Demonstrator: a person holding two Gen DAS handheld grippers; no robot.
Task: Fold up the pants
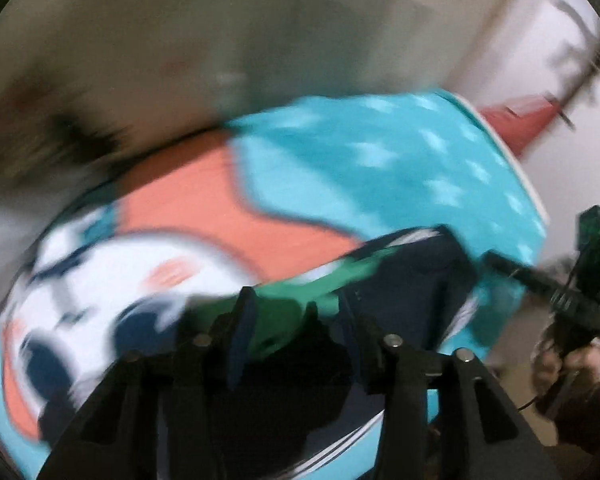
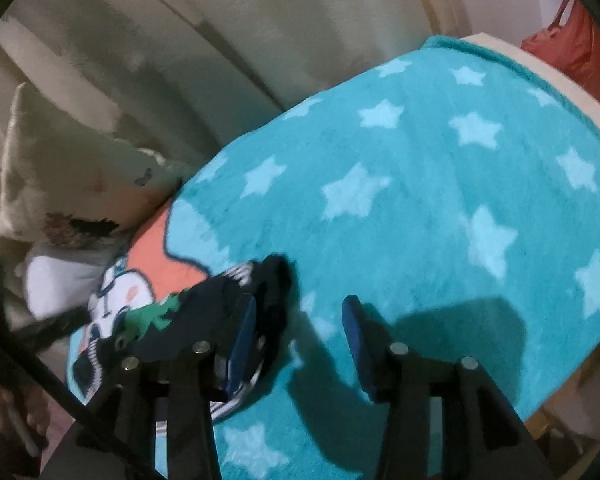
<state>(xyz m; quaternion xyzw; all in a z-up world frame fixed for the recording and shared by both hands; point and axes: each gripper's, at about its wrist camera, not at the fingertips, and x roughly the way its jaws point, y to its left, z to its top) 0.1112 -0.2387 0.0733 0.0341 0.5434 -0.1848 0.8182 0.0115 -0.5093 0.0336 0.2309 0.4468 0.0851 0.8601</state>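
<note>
The right claw stands wide apart and holds nothing; its left finger touches the small dark navy pants with green print. The left claw looks closed on the pants' fabric, though blur hides detail. The pants lie bunched on the teal star-patterned fleece blanket covering the bed.

Through heavy blur, the left gripper held the navy-and-green pants over a teal starred blanket.
</note>
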